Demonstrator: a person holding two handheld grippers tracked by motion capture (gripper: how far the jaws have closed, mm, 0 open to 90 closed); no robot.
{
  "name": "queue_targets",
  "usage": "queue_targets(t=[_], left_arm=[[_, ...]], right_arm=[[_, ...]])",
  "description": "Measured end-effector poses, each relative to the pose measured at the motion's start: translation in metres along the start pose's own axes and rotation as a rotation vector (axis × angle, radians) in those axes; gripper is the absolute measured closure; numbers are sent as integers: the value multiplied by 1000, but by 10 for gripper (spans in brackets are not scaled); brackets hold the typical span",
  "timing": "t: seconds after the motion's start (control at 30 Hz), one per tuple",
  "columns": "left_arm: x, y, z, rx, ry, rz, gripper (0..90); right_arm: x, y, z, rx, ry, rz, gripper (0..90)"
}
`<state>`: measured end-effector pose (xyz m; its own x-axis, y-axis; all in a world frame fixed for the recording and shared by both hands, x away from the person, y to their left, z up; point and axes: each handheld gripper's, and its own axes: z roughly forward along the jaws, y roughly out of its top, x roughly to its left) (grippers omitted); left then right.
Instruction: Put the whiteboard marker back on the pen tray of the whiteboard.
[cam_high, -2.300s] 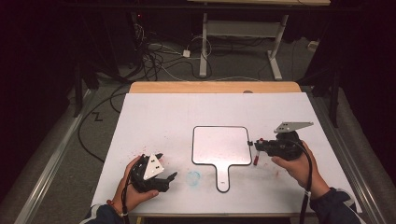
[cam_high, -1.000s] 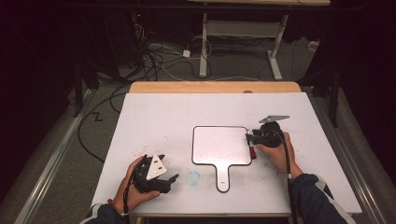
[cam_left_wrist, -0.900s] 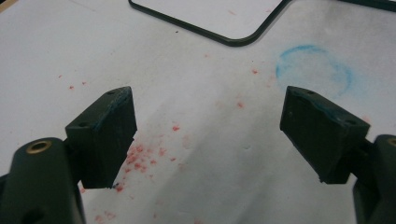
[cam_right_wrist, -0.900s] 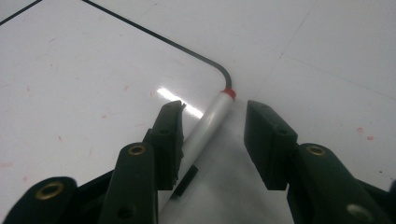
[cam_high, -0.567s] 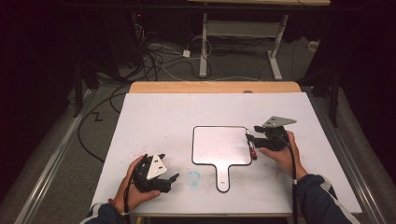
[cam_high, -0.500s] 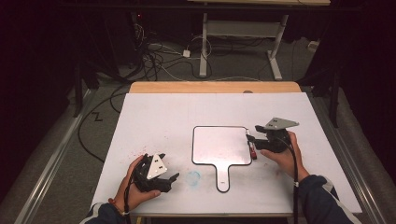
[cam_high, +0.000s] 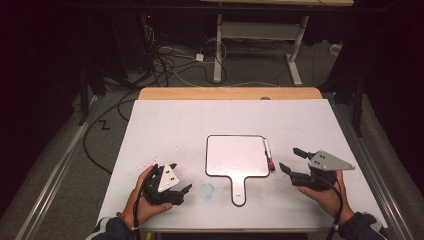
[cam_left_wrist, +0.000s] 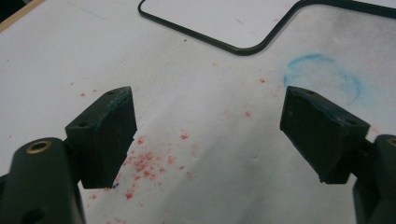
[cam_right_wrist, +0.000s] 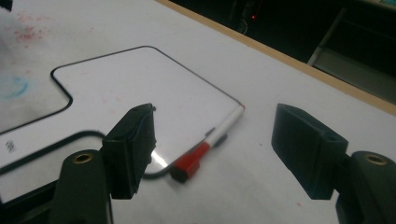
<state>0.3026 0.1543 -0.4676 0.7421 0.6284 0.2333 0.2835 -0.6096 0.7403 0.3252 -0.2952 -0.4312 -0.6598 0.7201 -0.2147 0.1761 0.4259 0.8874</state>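
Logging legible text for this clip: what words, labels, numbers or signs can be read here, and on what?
None can be read.
Whiteboard: a small dark mark on its handle, in the right gripper view, too blurred to read.
Marker: no legible print on its white barrel or red cap.
Table: red specks and a blue smudge, stains rather than writing.

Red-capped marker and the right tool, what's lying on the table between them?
Nothing: in the right gripper view, bare white table runs from the red-capped marker back to the open right tool, and the high view agrees.
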Motion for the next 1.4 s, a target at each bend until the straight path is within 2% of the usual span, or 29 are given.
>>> queue_targets(t=[0.03, 0.17, 0.3, 1.07, 1.4], left_arm=[[0, 0, 0, 1, 3, 1, 177], [-1, -1, -3, -11, 11, 3, 178], [-3, 0, -4, -17, 15, 17, 177], [-3, -1, -3, -4, 6, 22, 177], [-2, 1, 2, 8, 2, 26, 177]], right_arm=[[3, -4, -5, -5, -4, -13, 296], [14, -18, -20, -10, -26, -18, 257], [19, -24, -26, 0, -30, -13, 250], [20, -23, -21, 1, -35, -28, 256], [21, -23, -20, 4, -42, -54, 251]])
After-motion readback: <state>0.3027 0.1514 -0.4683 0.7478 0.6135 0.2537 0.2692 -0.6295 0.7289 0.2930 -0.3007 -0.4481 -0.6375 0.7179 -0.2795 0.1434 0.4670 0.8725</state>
